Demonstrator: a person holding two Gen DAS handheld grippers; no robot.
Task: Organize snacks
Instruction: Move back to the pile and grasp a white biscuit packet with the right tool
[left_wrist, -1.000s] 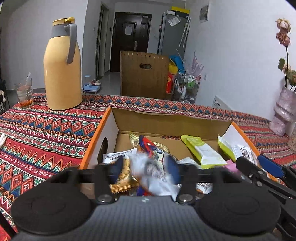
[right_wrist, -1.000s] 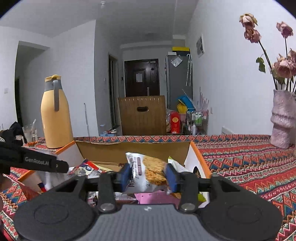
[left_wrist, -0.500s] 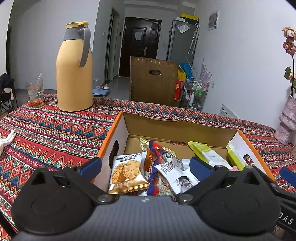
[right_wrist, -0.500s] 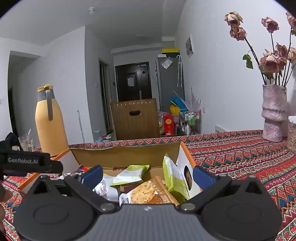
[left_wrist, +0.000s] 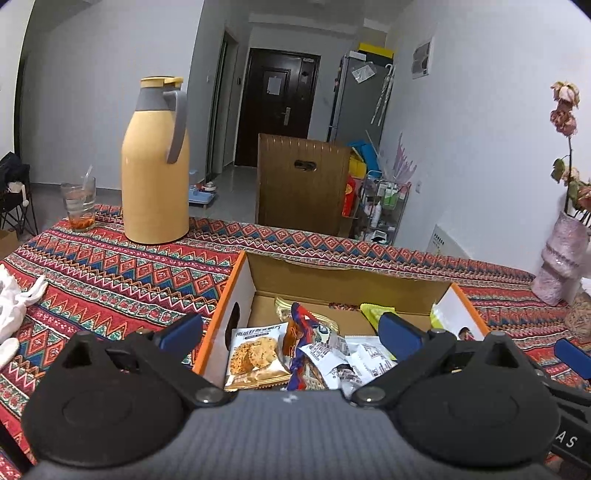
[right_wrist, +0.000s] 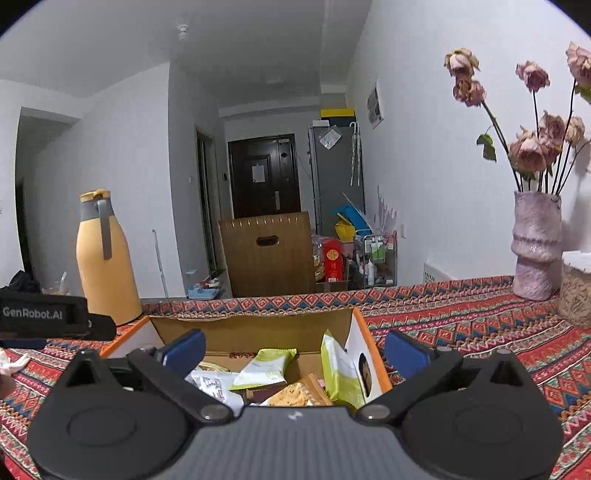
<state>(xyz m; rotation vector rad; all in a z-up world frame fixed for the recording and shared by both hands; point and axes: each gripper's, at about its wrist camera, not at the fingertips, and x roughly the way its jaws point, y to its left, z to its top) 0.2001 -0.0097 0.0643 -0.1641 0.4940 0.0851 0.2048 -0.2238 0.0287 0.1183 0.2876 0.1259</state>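
An open cardboard box (left_wrist: 332, 275) (right_wrist: 255, 328) with orange edges sits on the patterned tablecloth and holds several snack packets. In the left wrist view a biscuit packet (left_wrist: 255, 356), a red-blue wrapper (left_wrist: 301, 332) and white wrappers (left_wrist: 354, 363) lie at its near side. My left gripper (left_wrist: 291, 330) hovers above them, open and empty. In the right wrist view green packets (right_wrist: 267, 367) (right_wrist: 338, 369) and a biscuit packet (right_wrist: 295, 395) lie in the box. My right gripper (right_wrist: 295, 347) stands open above them, holding nothing.
A yellow thermos jug (left_wrist: 155, 166) and a glass (left_wrist: 78, 201) stand at the back left. A pink vase with dried roses (right_wrist: 535, 243) and a jar (right_wrist: 576, 288) stand at the right. White cloth (left_wrist: 11, 306) lies at the left edge. A wooden chair back (left_wrist: 301, 184) rises behind the table.
Both grippers opened and let their snack packets drop into the box, then rose and drew back a little.
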